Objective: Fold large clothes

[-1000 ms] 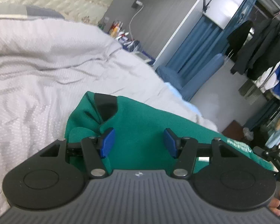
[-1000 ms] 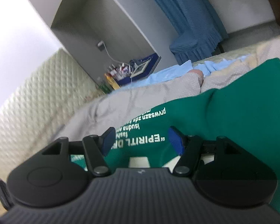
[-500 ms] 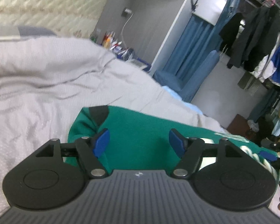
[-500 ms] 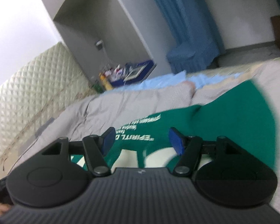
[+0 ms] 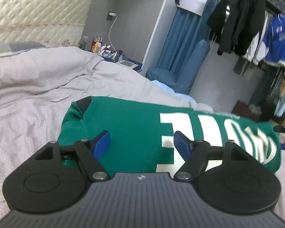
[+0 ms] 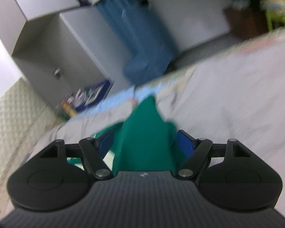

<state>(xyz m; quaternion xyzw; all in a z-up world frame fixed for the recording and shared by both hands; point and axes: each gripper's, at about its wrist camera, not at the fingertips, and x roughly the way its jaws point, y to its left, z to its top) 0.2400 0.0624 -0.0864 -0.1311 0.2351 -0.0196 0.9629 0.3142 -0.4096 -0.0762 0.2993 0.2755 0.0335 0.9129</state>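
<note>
Green sweatshirt (image 5: 127, 131) lies on the grey bedspread (image 5: 34, 95), folded into a wide band running left to right, big white lettering (image 5: 205, 133) face up on its right half, a dark collar or cuff patch (image 5: 83, 103) at its far-left corner. Left gripper (image 5: 141, 144) sits over the near edge of the sweatshirt, jaws spread wide and just been opening; blue pads (image 5: 101, 145) clear of the fabric, nothing pinched, cloth only seen flat below the gap. Right view is motion-blurred: right gripper (image 6: 143, 143) also spread, jaws just been opening, with a raised green fold (image 6: 146, 133) of the sweatshirt standing in the gap between the pads; fabric reaches close to both pads, and the blur leaves it unclear whether they press on it. Bedspread surrounds the garment on all sides, creased on the left. A light blue sheet (image 5: 167, 87) shows at the far edge of the bed. Beyond: quilted headboard (image 5: 34, 9) far left, cluttered nightstand (image 5: 112, 54) with a white cable up to a wall socket, blue chair (image 5: 180, 70) and blue curtain (image 5: 182, 41) in the middle distance, dark jackets (image 5: 239, 19) and a blue jersey (image 5: 281, 38) hanging far right.
</note>
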